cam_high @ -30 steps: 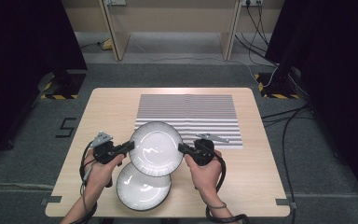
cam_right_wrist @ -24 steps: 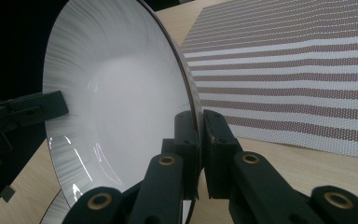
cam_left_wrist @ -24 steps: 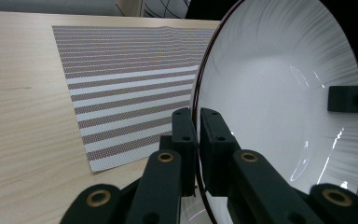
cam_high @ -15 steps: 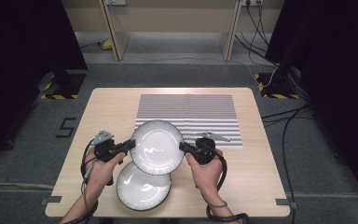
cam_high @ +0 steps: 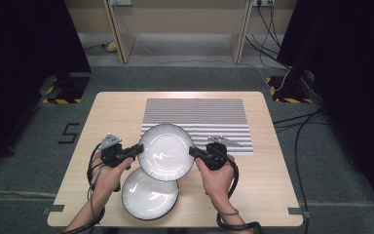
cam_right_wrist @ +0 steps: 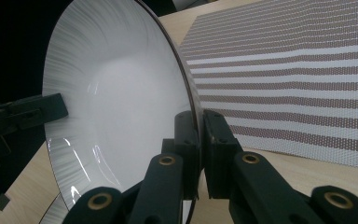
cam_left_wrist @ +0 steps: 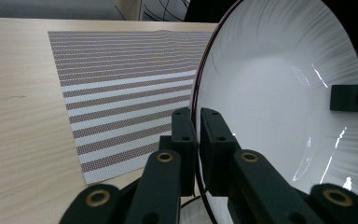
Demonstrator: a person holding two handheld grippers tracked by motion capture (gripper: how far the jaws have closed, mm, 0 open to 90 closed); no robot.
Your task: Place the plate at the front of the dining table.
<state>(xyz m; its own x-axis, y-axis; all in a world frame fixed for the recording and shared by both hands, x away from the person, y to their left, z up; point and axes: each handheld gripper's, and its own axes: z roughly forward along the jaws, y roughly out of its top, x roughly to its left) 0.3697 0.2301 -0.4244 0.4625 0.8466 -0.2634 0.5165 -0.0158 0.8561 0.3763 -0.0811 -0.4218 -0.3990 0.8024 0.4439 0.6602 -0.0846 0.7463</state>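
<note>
Left tool (cam_high: 135, 148) and right tool (cam_high: 195, 151) each clamp opposite rims of a white plate (cam_high: 165, 151), lifted slightly farther over the striped mat (cam_high: 199, 114) than a second ago. A second plate (cam_high: 150, 194) lies beneath on the wooden table (cam_high: 268, 195). Floor marking "5" (cam_high: 68, 132) sits left, on grey carpet

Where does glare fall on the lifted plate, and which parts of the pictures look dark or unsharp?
High view: a small bright squiggle on the upper plate, and black surroundings at both sides. Left gripper view: thin glints at the plate's right edge. Right gripper view: streaks low on the plate, and the striped mat softens with distance.
</note>
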